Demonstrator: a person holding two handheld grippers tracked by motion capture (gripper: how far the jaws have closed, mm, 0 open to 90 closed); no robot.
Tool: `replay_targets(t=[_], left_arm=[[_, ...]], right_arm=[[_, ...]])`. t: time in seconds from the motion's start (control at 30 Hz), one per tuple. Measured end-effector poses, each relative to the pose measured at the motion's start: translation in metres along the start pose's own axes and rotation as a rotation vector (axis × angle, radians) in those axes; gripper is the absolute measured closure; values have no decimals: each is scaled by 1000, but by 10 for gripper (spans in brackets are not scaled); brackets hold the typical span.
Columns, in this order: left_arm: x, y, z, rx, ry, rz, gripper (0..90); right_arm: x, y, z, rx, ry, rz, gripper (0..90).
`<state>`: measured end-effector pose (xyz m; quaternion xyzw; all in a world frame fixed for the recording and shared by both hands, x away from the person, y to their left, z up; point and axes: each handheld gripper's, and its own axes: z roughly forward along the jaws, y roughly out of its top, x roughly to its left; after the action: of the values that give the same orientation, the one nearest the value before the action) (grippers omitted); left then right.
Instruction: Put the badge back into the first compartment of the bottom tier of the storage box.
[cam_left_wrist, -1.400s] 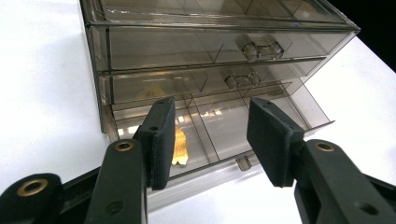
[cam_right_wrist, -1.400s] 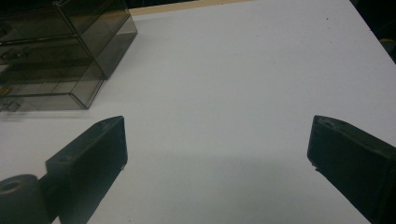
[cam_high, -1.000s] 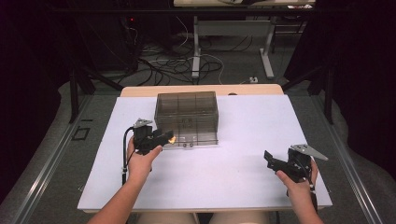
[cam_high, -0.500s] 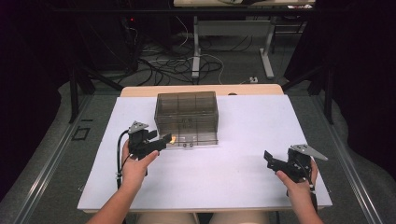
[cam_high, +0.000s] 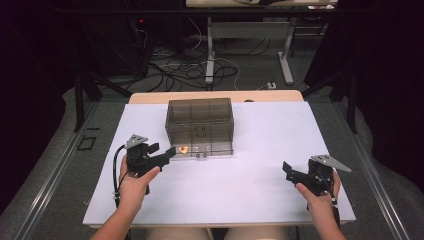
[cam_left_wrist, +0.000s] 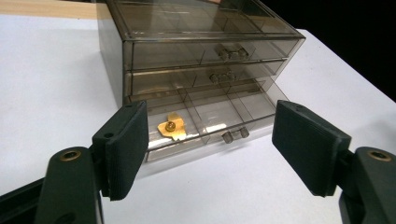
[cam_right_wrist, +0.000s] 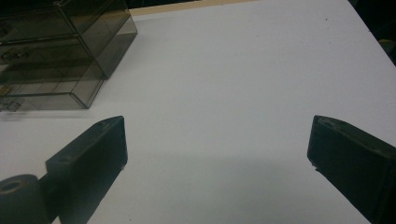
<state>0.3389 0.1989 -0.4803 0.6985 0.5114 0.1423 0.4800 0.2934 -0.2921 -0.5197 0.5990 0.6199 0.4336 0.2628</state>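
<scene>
A smoky clear drawer box (cam_high: 200, 125) sits on a white table (cam_high: 260, 180), long axis running left to right, its three drawer fronts facing the person; the bottom drawer (cam_left_wrist: 205, 123) is pulled out, with a gold piece (cam_left_wrist: 171, 127) in its left compartment. Left of the box, near its front corner, the left gripper (cam_high: 167, 154) points at that drawer, jaws just opened wide, holding nothing. Well right of the box, the right gripper (cam_high: 289, 171) rests over bare table near the front edge, jaws spread and empty.

Overhead looks down; gripper views (close) share drawer box (cam_left_wrist: 196, 70).
</scene>
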Motion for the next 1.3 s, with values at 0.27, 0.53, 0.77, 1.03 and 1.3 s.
replay_targets(t=[0.27,0.53,0.77,1.03,1.3], left_arm=[[6,-7,-12,11,6,15,194],[14,-13,-23,-5,-3,22,69],[26,-19,-26,-14,22,27,7],[47,-27,-29,-33,67,10,7],[62,-35,-32,-46,80,-27,7]], right_arm=[[0,0,0,-7,-1,-11,44],[0,0,0,-6,0,-11,45],[0,0,1,-15,-2,-10,44],[0,-1,0,9,0,-14,44],[0,-1,2,9,3,-23,45]])
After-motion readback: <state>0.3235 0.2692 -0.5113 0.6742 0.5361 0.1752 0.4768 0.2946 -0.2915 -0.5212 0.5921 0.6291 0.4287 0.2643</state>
